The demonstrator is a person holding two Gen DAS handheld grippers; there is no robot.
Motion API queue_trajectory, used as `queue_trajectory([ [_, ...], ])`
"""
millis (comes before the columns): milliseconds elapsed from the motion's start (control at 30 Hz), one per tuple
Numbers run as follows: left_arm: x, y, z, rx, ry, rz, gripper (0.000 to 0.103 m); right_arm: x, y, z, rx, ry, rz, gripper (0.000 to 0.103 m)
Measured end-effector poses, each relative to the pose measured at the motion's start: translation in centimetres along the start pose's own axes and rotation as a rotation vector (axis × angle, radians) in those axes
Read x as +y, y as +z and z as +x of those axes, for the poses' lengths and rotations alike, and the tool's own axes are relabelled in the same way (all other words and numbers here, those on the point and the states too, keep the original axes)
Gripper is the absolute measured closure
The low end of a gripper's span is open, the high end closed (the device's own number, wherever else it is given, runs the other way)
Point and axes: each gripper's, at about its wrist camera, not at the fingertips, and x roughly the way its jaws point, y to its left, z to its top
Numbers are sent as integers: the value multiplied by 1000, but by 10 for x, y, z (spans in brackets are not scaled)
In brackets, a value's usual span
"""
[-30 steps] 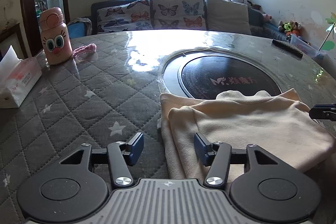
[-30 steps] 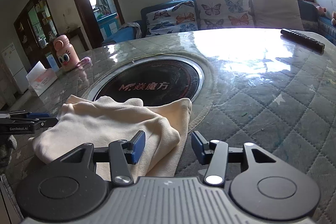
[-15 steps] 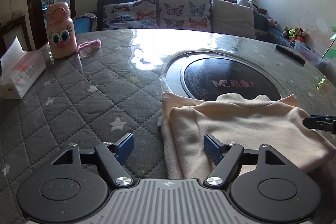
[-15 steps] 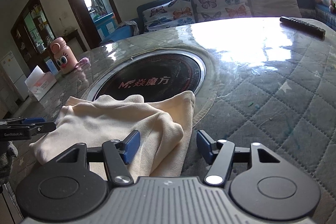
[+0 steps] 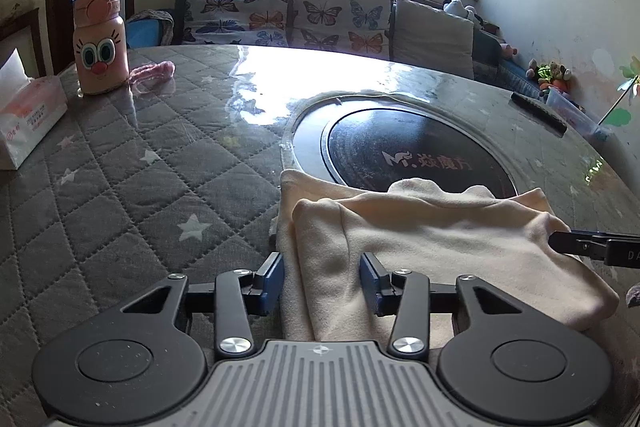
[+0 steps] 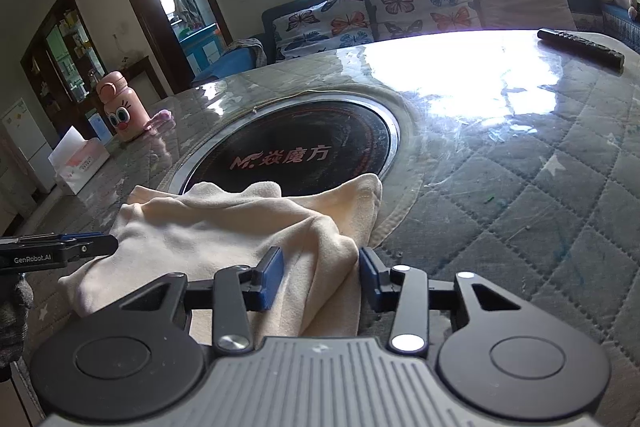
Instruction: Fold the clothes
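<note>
A cream garment [image 5: 432,239] lies folded on the quilted grey table, its far edge over the black round cooktop [image 5: 412,151]. My left gripper [image 5: 322,281] is open, its blue pads either side of the garment's near left edge. My right gripper [image 6: 320,277] is open around the garment's [image 6: 224,231] near right corner fold. Each gripper's tip shows in the other's view: the right one [image 5: 592,247] at the garment's right edge, the left one [image 6: 60,251] at its left edge.
A pink cartoon bottle [image 5: 100,43], a pink cloth strip [image 5: 154,71] and a tissue box [image 5: 28,115] stand at the table's left. A black remote [image 6: 580,45] lies far right. A sofa with butterfly cushions [image 5: 320,15] stands behind the table.
Both grippers have moved forward onto the garment's near edge, so cloth now sits between each pair of pads. The left opened wider half a second ago, then narrowed again.
</note>
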Motion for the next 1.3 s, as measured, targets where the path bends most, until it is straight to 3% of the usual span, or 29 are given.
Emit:
queue_trajectory([
  [333,10,0,3,3,8,-103,53,-2,0,2,-22,-15,24,58],
  [400,10,0,4,2,-1,-106,59,-2,0,2,-22,-9,25,60],
  [433,11,0,4,4,-19,-113,64,-2,0,3,-21,-5,26,66],
  [500,12,1,4,5,-50,-126,81,-2,0,4,-18,7,31,75],
  [600,11,1,2,-7,-64,-129,87,-2,0,4,-17,21,46,86],
  [933,17,4,-28,-76,-56,-131,91,25,23,-7,-41,72,-27,91],
  [1300,82,9,-82,-188,80,-204,92,99,70,37,-28,212,-148,92],
])
